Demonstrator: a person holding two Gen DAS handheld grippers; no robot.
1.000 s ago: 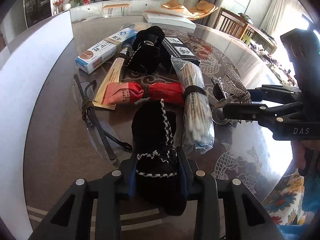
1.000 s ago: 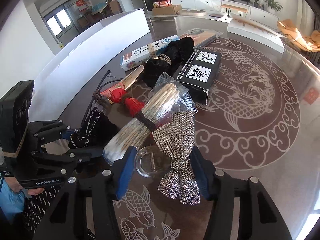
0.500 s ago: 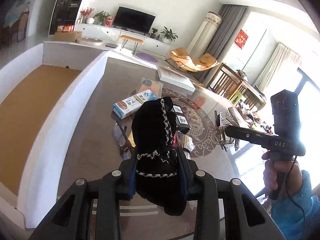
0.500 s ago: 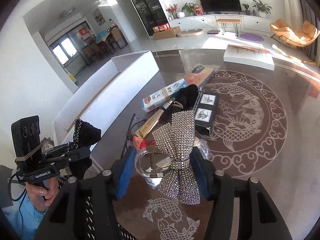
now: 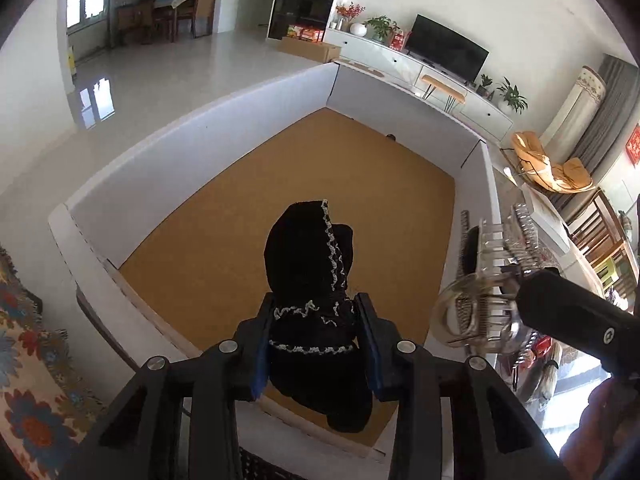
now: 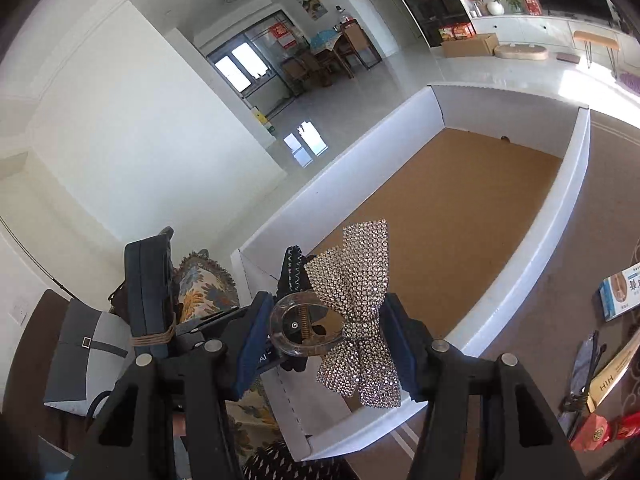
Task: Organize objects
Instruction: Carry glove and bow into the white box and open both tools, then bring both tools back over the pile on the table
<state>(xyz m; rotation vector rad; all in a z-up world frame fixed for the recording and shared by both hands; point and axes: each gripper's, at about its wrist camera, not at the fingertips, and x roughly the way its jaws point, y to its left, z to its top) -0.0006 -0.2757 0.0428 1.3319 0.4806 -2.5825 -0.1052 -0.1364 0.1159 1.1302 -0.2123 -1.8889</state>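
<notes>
My left gripper (image 5: 316,340) is shut on a black pouch with silver trim (image 5: 310,264) and holds it above the near end of a large white box with a brown floor (image 5: 280,184). My right gripper (image 6: 328,336) is shut on a clear hair clip with a rhinestone bow (image 6: 352,292) and holds it over the box's near corner (image 6: 440,208). The clip (image 5: 480,292) also shows at the right of the left wrist view. The left gripper with the pouch (image 6: 294,270) shows just left of the bow in the right wrist view.
The box's white walls (image 5: 192,136) stand on all sides. On the dark table to the right lie a blue and white carton (image 6: 620,296), a gold box (image 6: 616,372) and a red wrapped packet (image 6: 604,432). A floral cushion (image 5: 28,360) sits near left.
Both grippers have lifted their objects off the table and swung left, from over the table's clutter to above the white box. Both stay shut on what they hold.
</notes>
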